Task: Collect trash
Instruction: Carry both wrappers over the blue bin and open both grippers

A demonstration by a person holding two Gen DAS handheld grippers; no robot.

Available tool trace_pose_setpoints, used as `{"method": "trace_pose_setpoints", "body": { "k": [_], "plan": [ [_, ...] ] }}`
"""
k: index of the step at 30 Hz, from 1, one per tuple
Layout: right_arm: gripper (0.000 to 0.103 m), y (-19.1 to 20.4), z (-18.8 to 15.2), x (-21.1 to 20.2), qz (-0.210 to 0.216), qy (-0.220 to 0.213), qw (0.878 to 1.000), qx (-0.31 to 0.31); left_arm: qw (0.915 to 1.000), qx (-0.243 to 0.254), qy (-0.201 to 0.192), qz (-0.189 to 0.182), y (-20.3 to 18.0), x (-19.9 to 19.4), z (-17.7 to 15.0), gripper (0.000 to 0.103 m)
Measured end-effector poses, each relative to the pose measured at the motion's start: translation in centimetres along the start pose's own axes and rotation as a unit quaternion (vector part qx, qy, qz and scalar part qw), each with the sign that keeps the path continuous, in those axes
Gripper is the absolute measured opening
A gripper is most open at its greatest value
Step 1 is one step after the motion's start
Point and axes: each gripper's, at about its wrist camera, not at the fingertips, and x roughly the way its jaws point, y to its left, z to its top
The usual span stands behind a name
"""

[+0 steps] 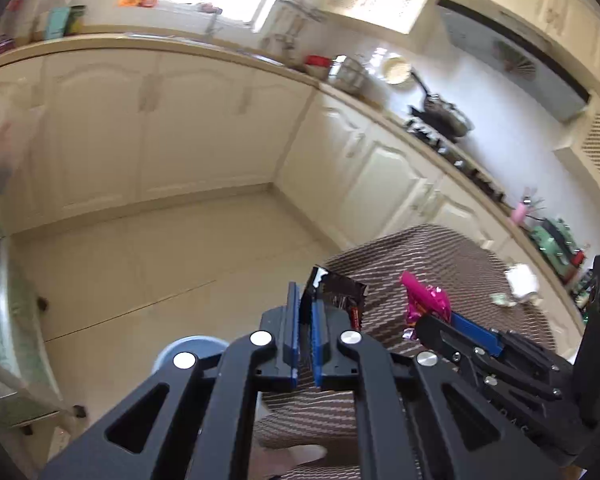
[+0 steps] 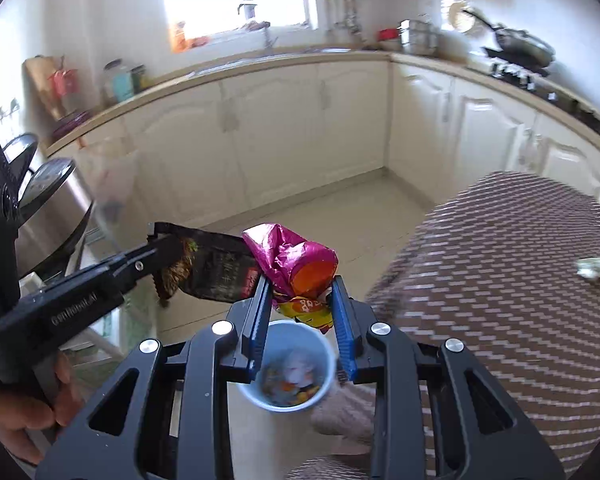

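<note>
Above the blue bin [image 2: 288, 364], which already holds mixed scraps, the right gripper [image 2: 303, 300] clamps a crumpled pink wrapper [image 2: 296, 264]. Just beside it, further off from the bin's mouth, the left gripper [image 1: 305, 308] pinches a dark snack packet [image 1: 340, 292]. Beyond the bin, white crumpled paper [image 2: 594, 268] lies on the brown patterned tablecloth [image 2: 500, 280].

brown woven tablecloth [image 2: 512, 280] with crumpled white scraps [image 2: 594, 269]; blue bin [image 2: 288, 364] on floor [image 2: 340, 216]
</note>
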Motion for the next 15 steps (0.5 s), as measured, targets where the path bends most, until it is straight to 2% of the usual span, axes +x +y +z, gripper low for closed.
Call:
{"method": "trace_pose_setpoints", "body": {
  "k": [7,12,15],
  "plan": [
    [0.028,3.7,-1.7,5.3,0.029,0.049,0.998,-0.016,0.9976,-0.02,0.029,0.059,5.8,1.9,-2.1,0.005],
    [0.028,4.4,-3.4,9.3,0.035,0.09,0.995,-0.014,0.9951,-0.023,0.057,0.078,7.9,4.3,-3.6,0.005],
    [0.028,4.0,-3.6,10.7,0.031,0.099,0.995,-0.01,0.9937,-0.025,0.072,0.082,8.5,6.1,-4.1,0.005]
  ]
}}
